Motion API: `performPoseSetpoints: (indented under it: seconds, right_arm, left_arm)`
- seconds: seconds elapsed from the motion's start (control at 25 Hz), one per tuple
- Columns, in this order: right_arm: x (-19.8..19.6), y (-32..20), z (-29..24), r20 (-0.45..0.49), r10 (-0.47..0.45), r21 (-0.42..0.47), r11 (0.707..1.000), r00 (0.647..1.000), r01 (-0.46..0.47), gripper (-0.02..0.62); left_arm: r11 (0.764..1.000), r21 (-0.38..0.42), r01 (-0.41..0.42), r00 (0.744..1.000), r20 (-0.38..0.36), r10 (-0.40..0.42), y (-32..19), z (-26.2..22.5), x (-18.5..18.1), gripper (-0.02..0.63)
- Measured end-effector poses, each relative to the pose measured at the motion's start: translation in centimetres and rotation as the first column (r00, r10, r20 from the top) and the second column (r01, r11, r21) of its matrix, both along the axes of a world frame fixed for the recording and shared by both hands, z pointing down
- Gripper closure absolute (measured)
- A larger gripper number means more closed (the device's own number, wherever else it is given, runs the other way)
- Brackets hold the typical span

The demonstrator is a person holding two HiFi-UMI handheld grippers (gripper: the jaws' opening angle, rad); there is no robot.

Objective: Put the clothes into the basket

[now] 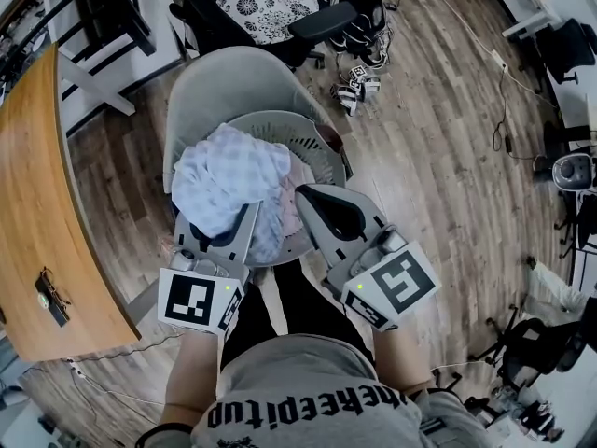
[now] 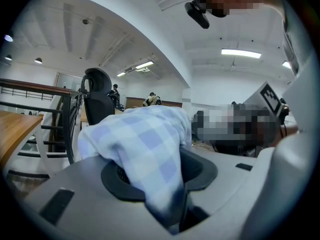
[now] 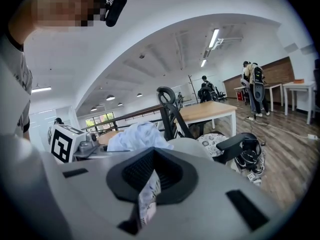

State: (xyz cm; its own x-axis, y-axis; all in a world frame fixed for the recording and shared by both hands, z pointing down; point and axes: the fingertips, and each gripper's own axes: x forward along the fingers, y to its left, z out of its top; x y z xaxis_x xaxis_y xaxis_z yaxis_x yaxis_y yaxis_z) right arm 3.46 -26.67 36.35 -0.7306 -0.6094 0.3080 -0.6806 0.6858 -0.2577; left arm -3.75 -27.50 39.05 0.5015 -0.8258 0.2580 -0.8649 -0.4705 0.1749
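Right now I am holding the left gripper (image 1: 238, 220) clamped on a blue-and-white checked cloth (image 1: 229, 175). In the left gripper view the cloth (image 2: 145, 144) is running down between the two jaws and bunching up in front of them, with the jaws pressing on the fold from either side. From the head view, the bundle is hanging over the near left part of the white slotted basket (image 1: 280, 121). It is covering much of the basket's mouth, and I cannot tell whether it is resting on the rim or inside.

The right gripper (image 1: 306, 197) is pinching too. In the right gripper view its jaws are closing on a thin strip of pale printed fabric (image 3: 148, 196). In the head view this fabric (image 1: 287, 208) is showing as a pale fold just beside the checked cloth, at the near edge of the basket. Both grippers are sitting side by side at that near edge and pointing away from me.

The basket is sitting on the seat of a grey shell chair (image 1: 224, 75). A wooden table (image 1: 37, 203) is standing to the left, and a black office chair with a patterned cushion (image 1: 266, 3) is standing beyond the grey one.
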Motion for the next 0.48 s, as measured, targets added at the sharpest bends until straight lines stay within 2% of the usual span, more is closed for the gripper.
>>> performPoseSetpoints:
  seconds: [0.48]
  right_arm:
    - [0.8,0.1,2.8,-0.005,-0.002,-0.056,0.998,1.000,0.002,0.586]
  left_arm:
    - [0.996,-0.090,0.002,1.000,0.008,-0.001,0.0,4.8,0.8,0.433]
